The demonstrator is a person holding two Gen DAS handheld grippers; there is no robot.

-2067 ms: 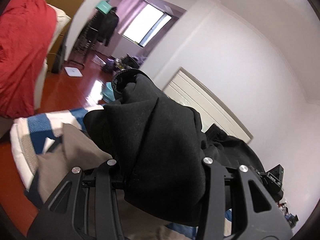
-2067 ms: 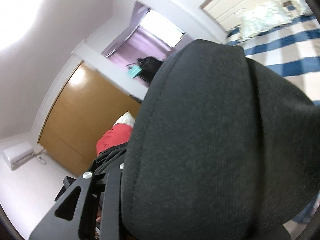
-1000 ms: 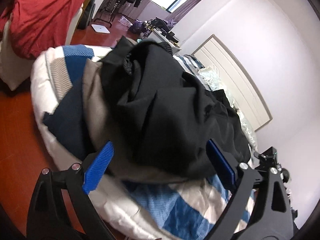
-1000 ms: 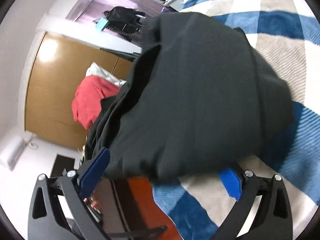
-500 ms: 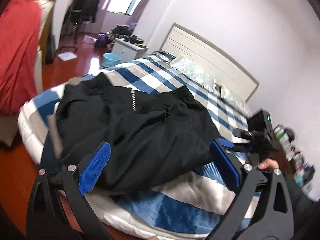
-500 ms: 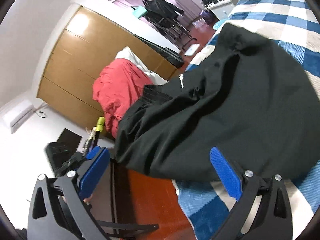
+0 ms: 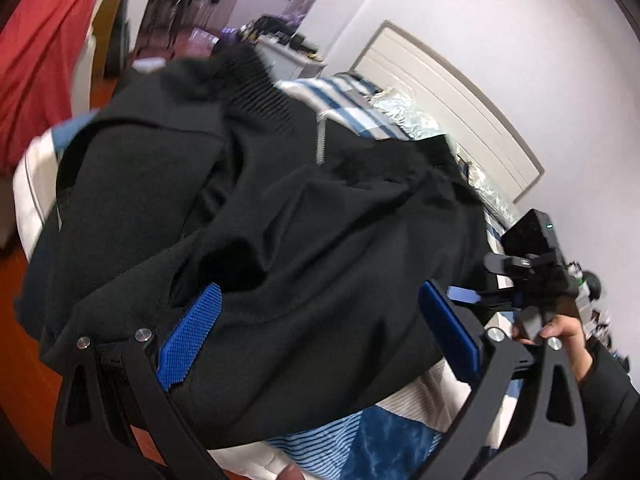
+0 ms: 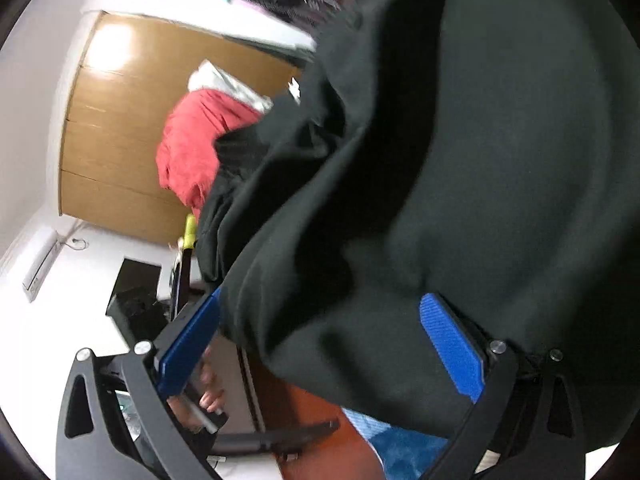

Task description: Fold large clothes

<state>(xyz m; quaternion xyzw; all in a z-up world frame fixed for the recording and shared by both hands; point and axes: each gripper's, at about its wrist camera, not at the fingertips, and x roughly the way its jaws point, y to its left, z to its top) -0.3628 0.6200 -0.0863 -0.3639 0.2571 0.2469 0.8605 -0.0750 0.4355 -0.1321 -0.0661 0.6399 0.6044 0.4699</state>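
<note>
Left wrist: black jacket (image 7: pixel 304 240) bunched on the bed (image 7: pixel 380 444).
Both grippers (image 7: pixel 316 336) (image 8: pixel 320 344) gape wide, holding nothing; looks soft, heavy, floppy, so I'd pinch the hem.

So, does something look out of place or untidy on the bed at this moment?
Yes. The black jacket lies bunched and creased on the striped bed cover, not flat, with one edge hanging over the side of the bed. Both the left gripper and the right gripper are open around the fabric.
</note>
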